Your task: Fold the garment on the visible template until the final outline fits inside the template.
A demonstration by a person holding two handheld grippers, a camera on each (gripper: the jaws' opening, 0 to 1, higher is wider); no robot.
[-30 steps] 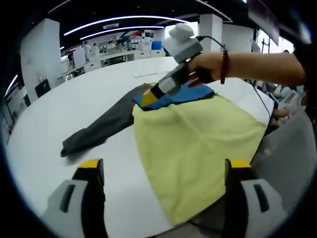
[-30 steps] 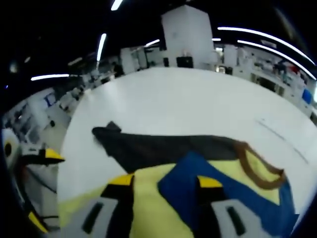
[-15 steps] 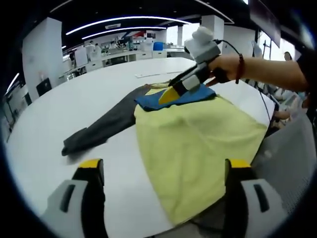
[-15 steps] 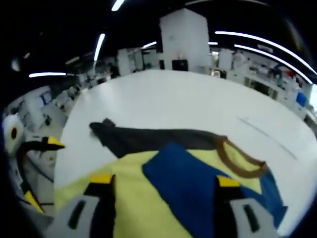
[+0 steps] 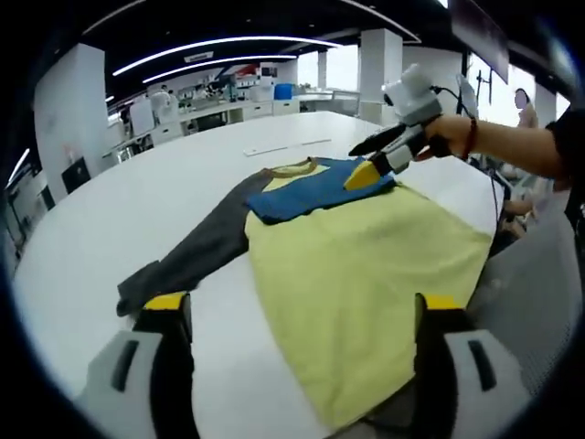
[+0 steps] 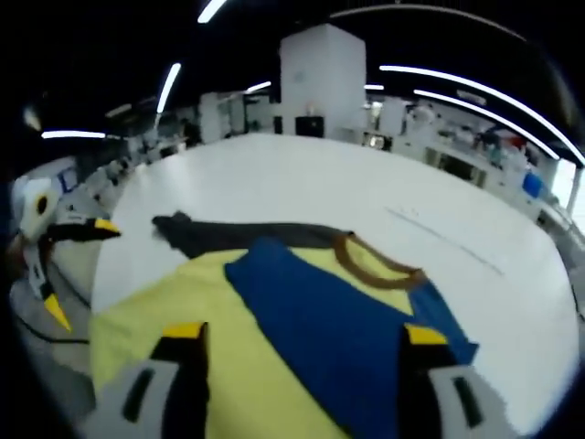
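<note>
A long-sleeved shirt lies flat on the round white table [image 5: 137,197]. Its yellow body [image 5: 366,265] reaches the near edge, and a brown collar [image 5: 292,167] marks the far end. One blue sleeve [image 5: 311,187] is folded across the chest, while the dark grey sleeve [image 5: 196,247] stretches out to the left. My left gripper [image 5: 304,306] stands open over the hem, holding nothing. A hand holds my right gripper [image 5: 370,163] just above the blue sleeve's right end. From the right gripper view, that gripper [image 6: 306,337] is open above the blue sleeve [image 6: 329,311], collar [image 6: 375,265] and grey sleeve [image 6: 219,233].
A thin pale strip [image 5: 283,146] lies on the table beyond the collar. A grey mesh chair [image 5: 539,274] stands at the table's right edge beside the person's arm [image 5: 512,146]. The left gripper [image 6: 55,265] shows at the left. Desks and pillars fill the background.
My right gripper's jaws have spread wider and it has drawn back to the right, off the blue sleeve, which stays folded across the chest. The left gripper has hardly moved.
</note>
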